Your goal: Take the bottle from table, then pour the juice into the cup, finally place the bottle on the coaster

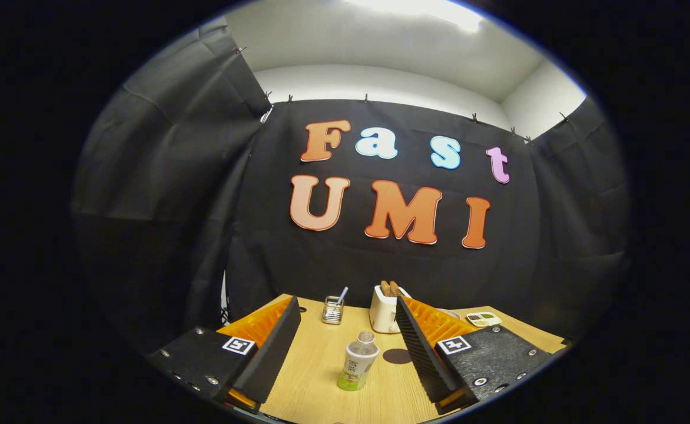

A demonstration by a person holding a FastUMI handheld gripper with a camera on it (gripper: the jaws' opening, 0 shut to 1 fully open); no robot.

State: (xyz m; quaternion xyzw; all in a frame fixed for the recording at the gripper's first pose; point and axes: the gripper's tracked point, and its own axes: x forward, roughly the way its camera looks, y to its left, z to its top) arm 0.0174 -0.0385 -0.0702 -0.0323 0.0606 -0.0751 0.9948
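A small clear bottle [357, 362] with a pale cap and a little green juice at its bottom stands upright on the wooden table [315, 377]. It is between my two fingers but touches neither. My gripper [348, 303] is open wide, one finger on each side of the bottle. A dark round coaster [397, 355] lies flat on the table just right of the bottle, close to the right finger. A clear glass cup [333, 309] with a straw in it stands farther back, beyond the fingers and a little left of the bottle.
A white toaster [385, 309] with two slices of toast in it stands at the back of the table, right of the cup. A small flat tray [483, 319] with dark items lies at the far right. Black cloth walls close the booth behind the table.
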